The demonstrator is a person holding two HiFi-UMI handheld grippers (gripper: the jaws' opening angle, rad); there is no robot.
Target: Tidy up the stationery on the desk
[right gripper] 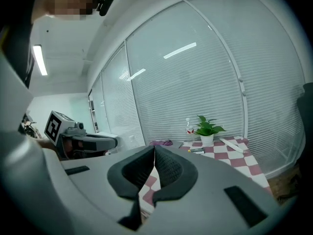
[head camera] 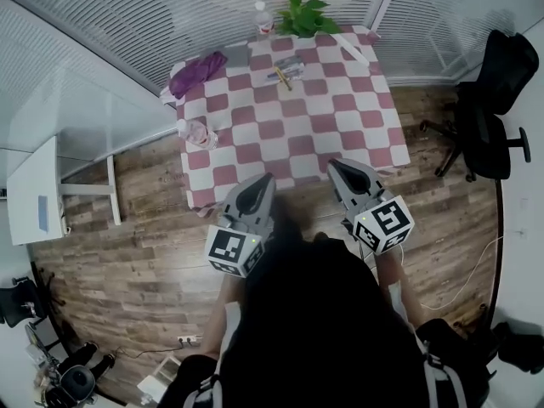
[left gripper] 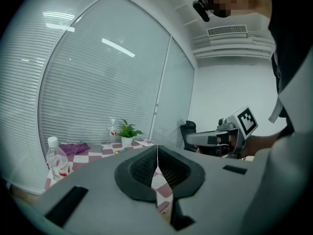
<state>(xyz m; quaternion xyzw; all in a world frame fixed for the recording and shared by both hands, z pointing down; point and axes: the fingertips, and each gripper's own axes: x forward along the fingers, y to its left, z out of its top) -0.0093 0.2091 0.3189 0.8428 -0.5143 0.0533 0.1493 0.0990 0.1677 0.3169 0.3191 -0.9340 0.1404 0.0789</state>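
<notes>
The left gripper (head camera: 255, 195) and the right gripper (head camera: 350, 177) are being held side by side at the near edge of the surface (head camera: 289, 134), which is being covered by a red-and-white checked cloth (head camera: 255, 155). The fingers of both grippers are being held together, with nothing between them. The stationery (head camera: 285, 70), a small cluster of pens, is lying near the far middle, well apart from both grippers. A potted plant (head camera: 302, 15) and an upright bottle (head camera: 263, 19) are standing at the far edge. A purple cloth (head camera: 197, 70) is lying at the far left corner, a white strip (head camera: 350, 46) at the far right, and a second bottle (head camera: 197, 133) near the left edge.
</notes>
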